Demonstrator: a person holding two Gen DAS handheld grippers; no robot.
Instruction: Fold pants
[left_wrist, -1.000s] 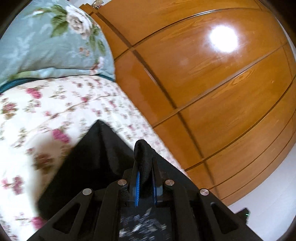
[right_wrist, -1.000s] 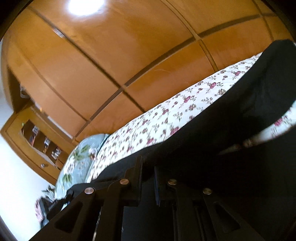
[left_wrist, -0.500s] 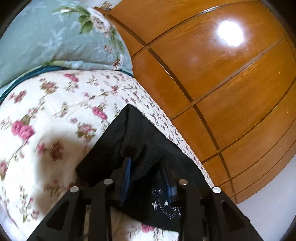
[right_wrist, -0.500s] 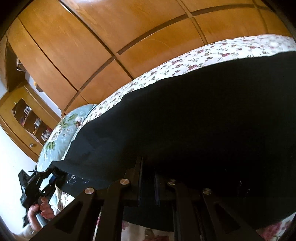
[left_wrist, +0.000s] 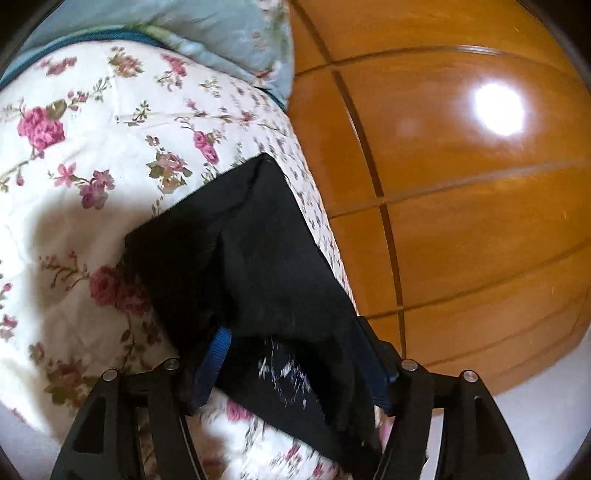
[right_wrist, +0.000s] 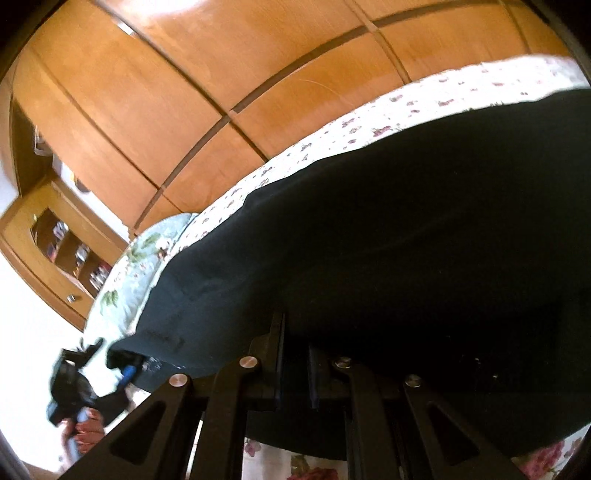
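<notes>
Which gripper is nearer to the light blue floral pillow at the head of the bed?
Left. The left gripper is over the black pants' end nearest the light blue floral pillow; the right gripper is farther along the pants, with the pillow beyond the left gripper.

Both fisheye views bend straight lines hard, with black corners around the round picture. A blown-out white glare spot sits on the glossy orange-brown wooden wardrobe doors (left_wrist: 461, 221), the reflection of a lamp. Left of those doors the white floral bedspread (left_wrist: 92, 147) is brightly lit, with soft grey shadow beside the black fabric pants (left_wrist: 251, 258), which show almost no detail. Below the doors in the right wrist view, motion blur smears the bedspread, and the white wall is overexposed.
</notes>
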